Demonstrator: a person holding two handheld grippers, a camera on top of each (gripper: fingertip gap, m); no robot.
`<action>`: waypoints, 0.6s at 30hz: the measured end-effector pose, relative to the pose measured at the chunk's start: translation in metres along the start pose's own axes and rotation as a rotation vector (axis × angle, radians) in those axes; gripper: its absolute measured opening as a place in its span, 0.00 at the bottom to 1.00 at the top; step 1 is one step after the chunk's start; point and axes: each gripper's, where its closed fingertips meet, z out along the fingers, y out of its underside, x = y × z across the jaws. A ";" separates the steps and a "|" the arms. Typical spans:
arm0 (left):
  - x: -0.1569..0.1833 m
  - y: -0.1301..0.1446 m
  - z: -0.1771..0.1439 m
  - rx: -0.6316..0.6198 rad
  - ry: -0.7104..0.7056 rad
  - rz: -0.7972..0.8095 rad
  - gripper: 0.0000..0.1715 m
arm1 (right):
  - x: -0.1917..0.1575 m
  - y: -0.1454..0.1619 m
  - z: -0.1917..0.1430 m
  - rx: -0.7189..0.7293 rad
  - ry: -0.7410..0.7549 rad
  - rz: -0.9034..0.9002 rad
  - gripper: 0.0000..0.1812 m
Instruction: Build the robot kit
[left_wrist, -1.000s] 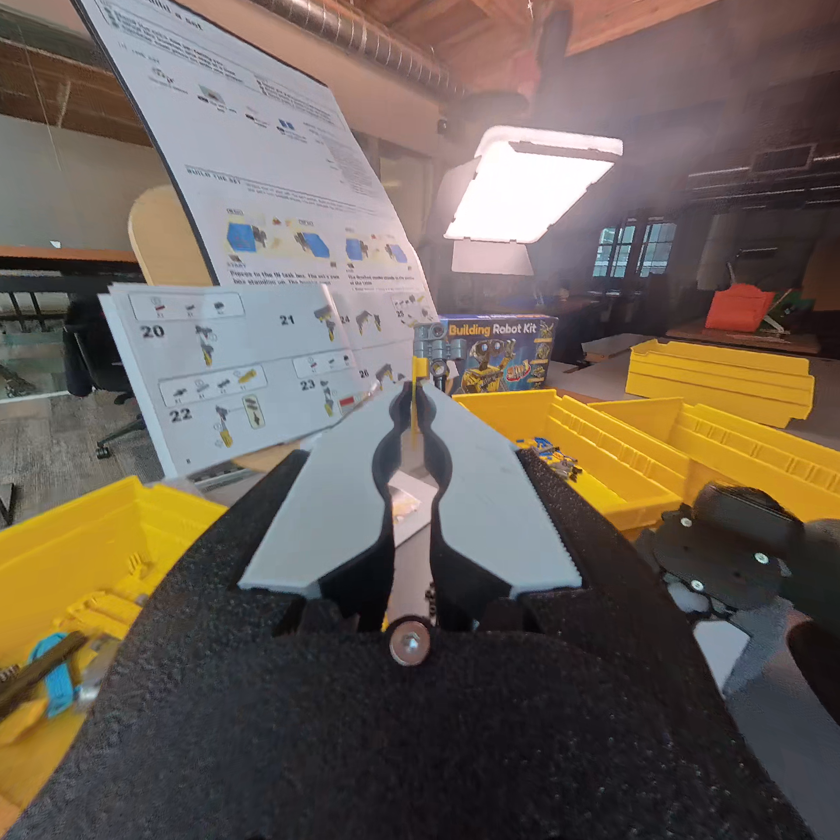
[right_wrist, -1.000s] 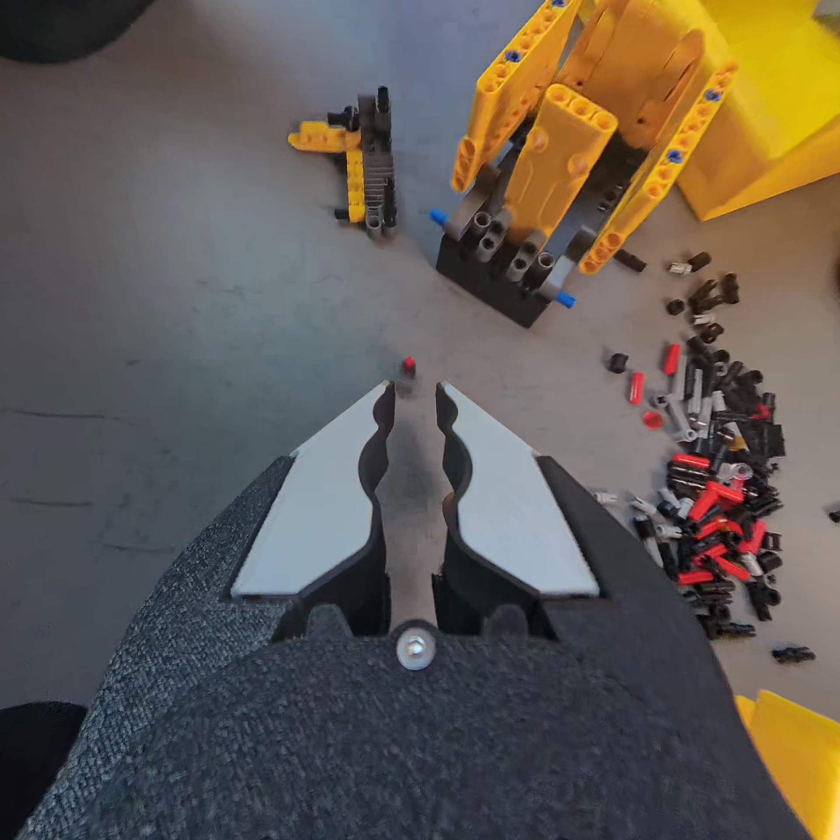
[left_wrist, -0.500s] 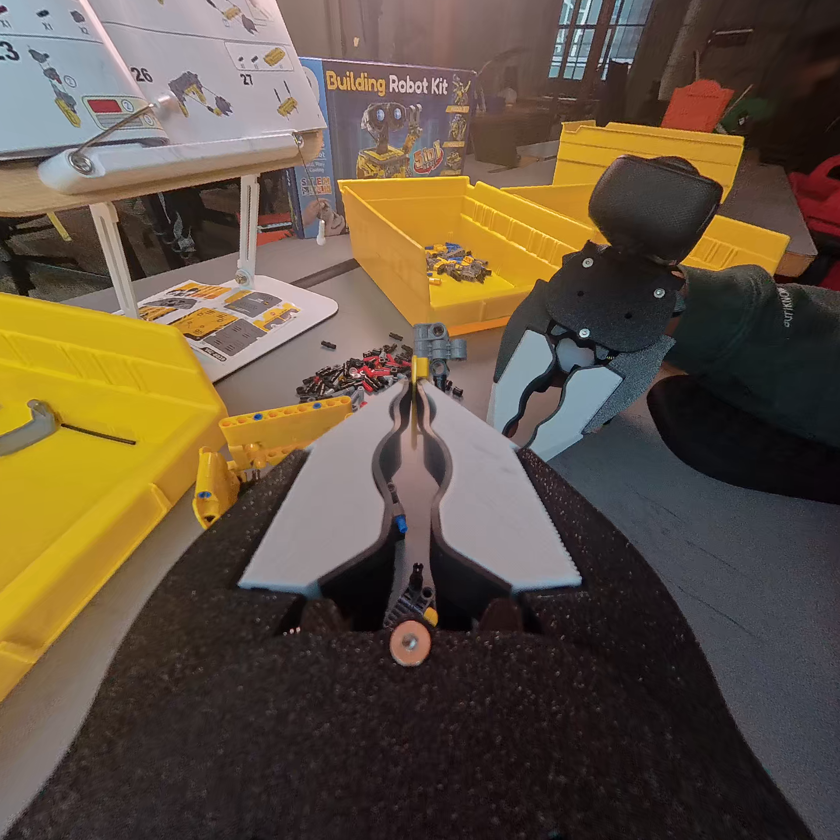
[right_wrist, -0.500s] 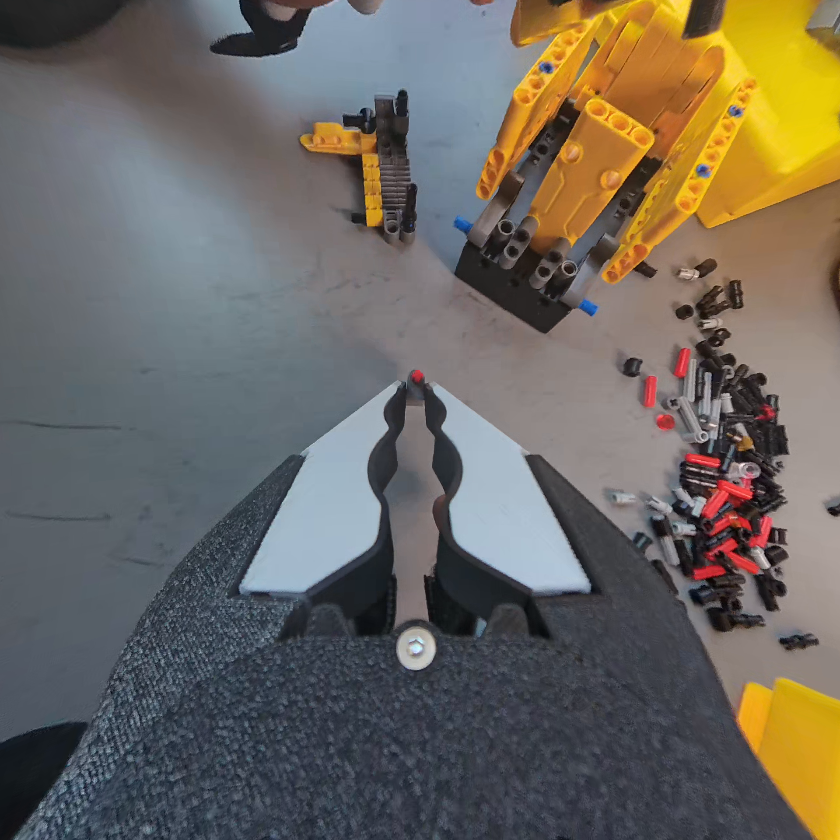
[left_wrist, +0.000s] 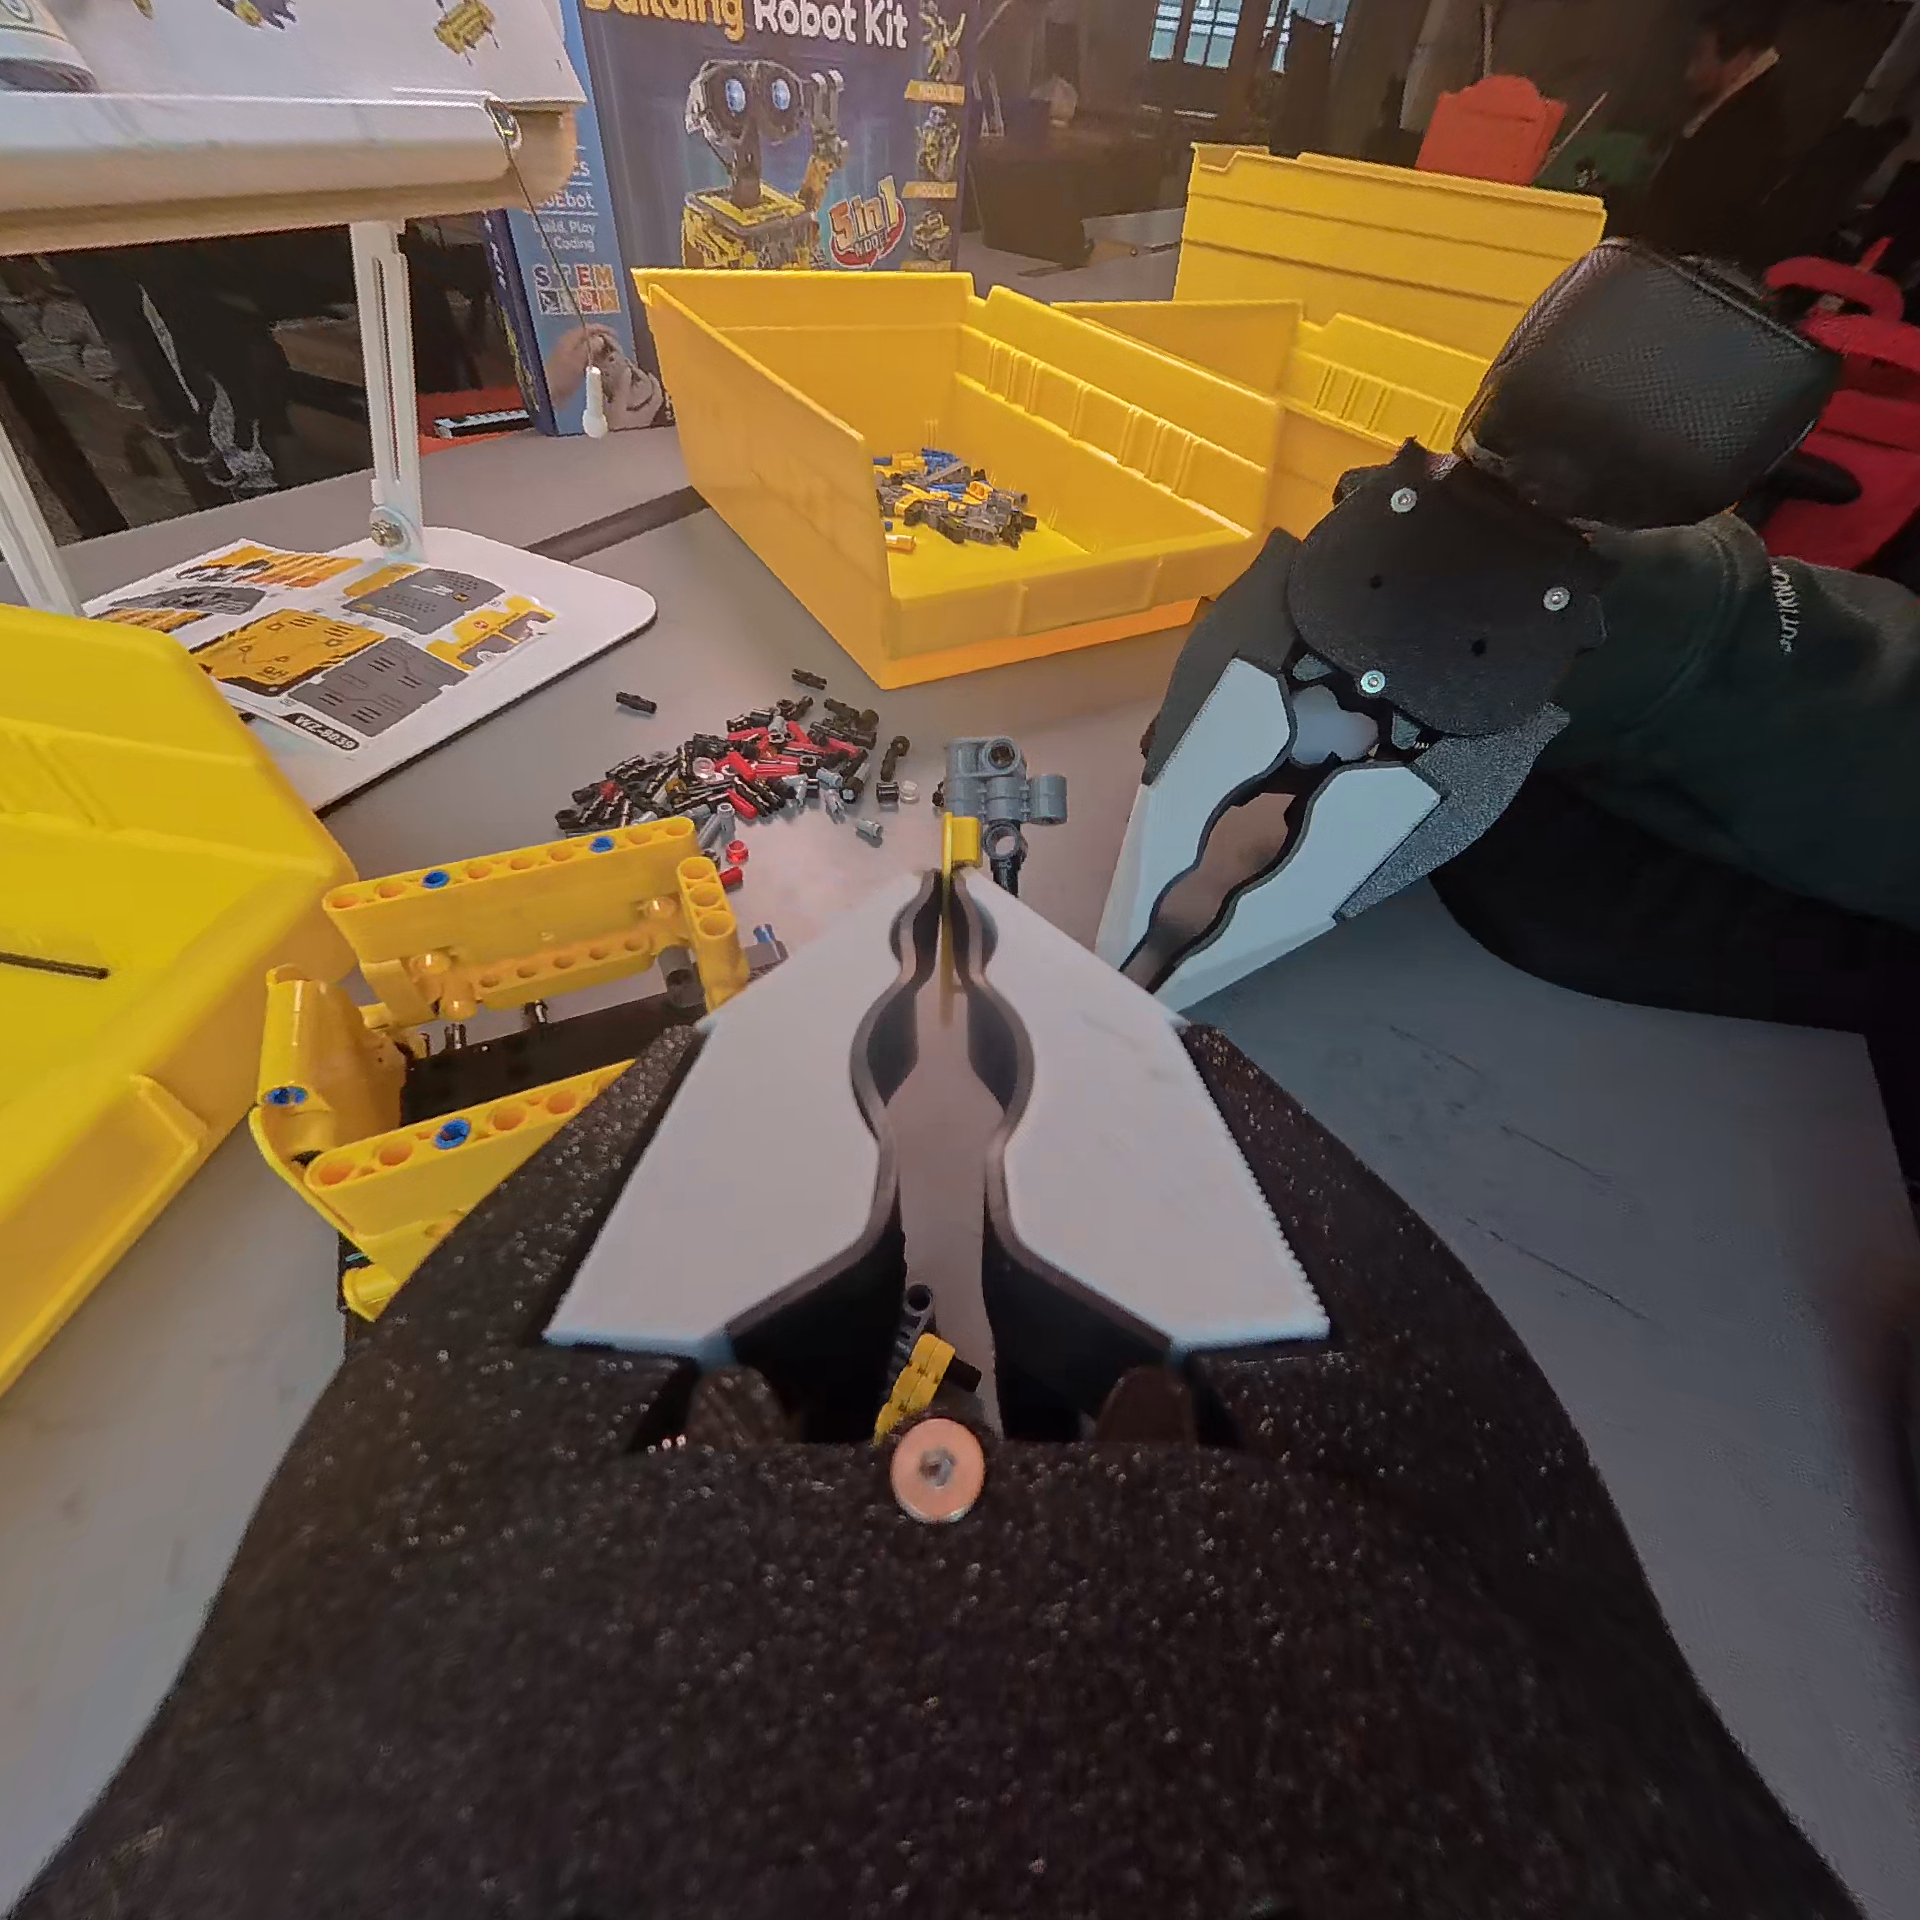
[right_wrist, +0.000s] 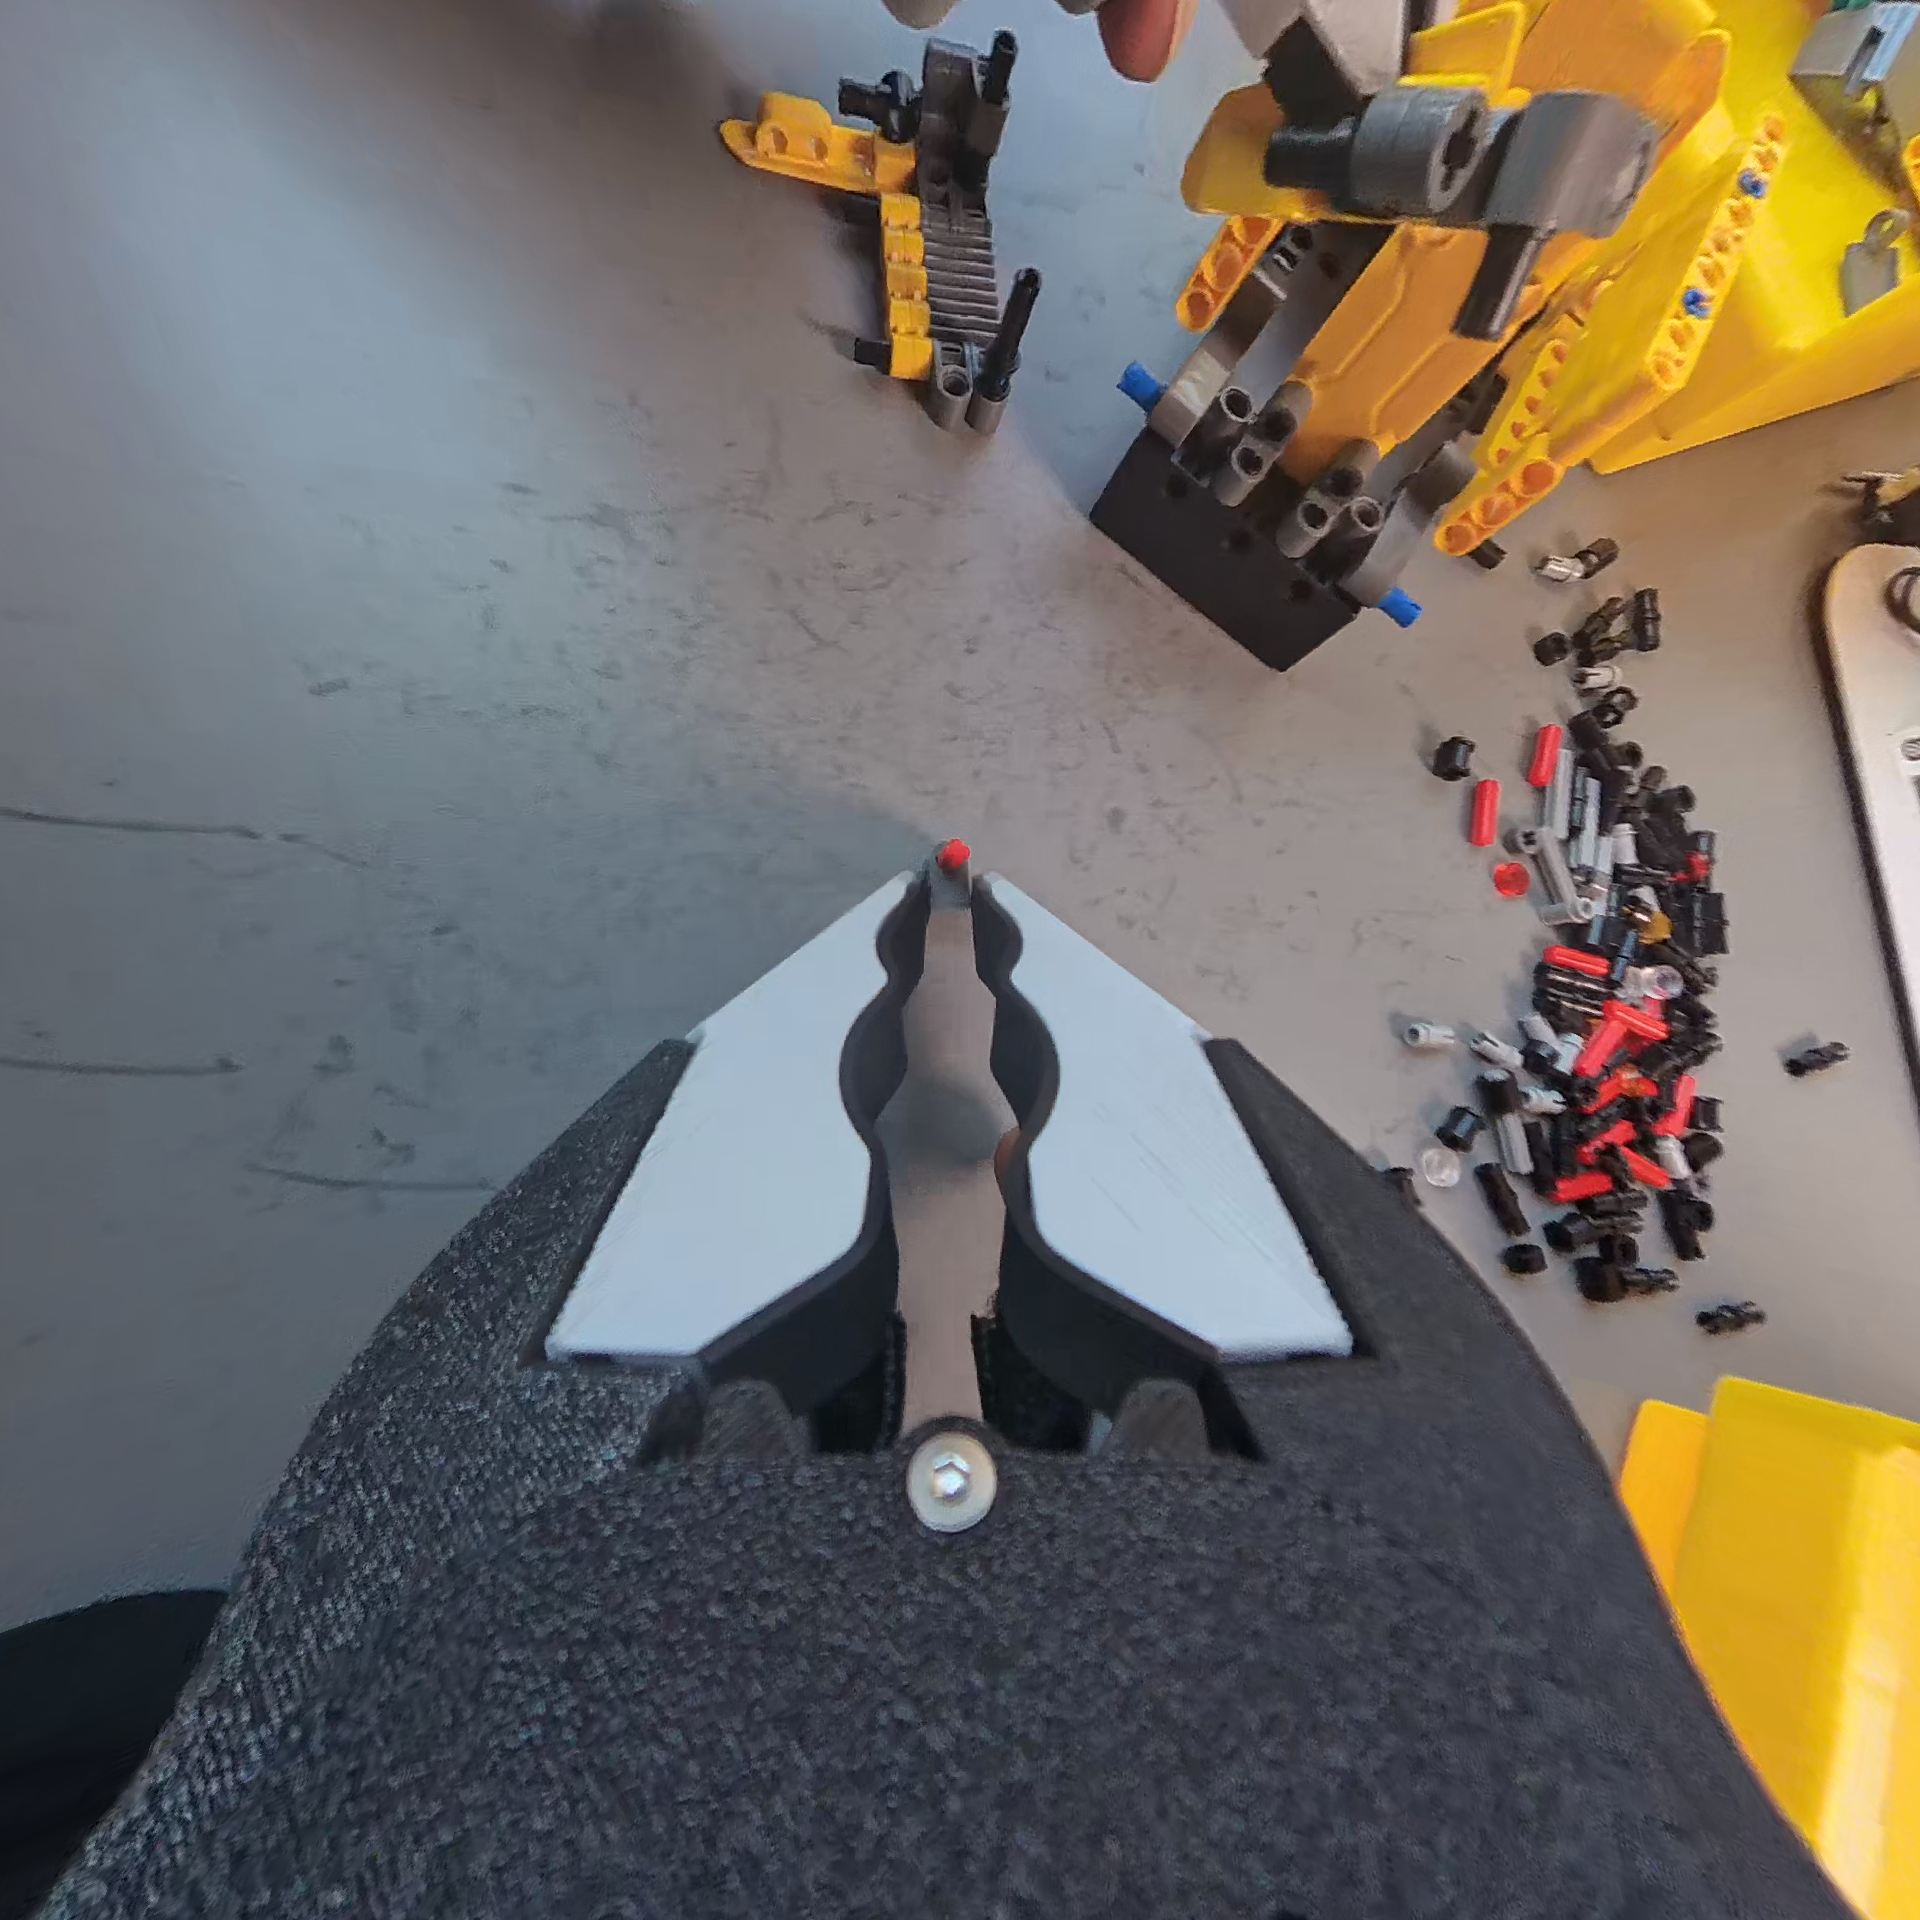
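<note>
The left gripper (left_wrist: 948, 888) is clamped on a thin yellow piece (left_wrist: 957, 840) topped by a grey connector assembly (left_wrist: 997, 781), held above the grey table (left_wrist: 1558, 1195). The right gripper (right_wrist: 951, 883) pinches a small grey pin with a red tip (right_wrist: 950, 858) just over the table's bare middle. Beyond it stands the yellow-and-black model (right_wrist: 1382, 343), with a smaller yellow-and-grey subassembly (right_wrist: 935, 239) beside it. A heap of black, red and grey pins (right_wrist: 1600, 987) lies toward the table's right edge, near a yellow bin (left_wrist: 966, 457).
</note>
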 end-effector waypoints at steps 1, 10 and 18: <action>0.001 0.001 0.000 -0.003 0.003 0.002 0.00 | 0.006 0.002 0.000 -0.011 0.033 -0.004 0.04; 0.001 0.009 0.003 -0.043 0.019 0.017 0.00 | 0.008 -0.008 -0.002 0.024 0.105 -0.152 0.09; -0.002 0.010 0.002 -0.054 0.019 0.031 0.00 | 0.036 -0.010 -0.002 0.066 0.192 0.025 0.07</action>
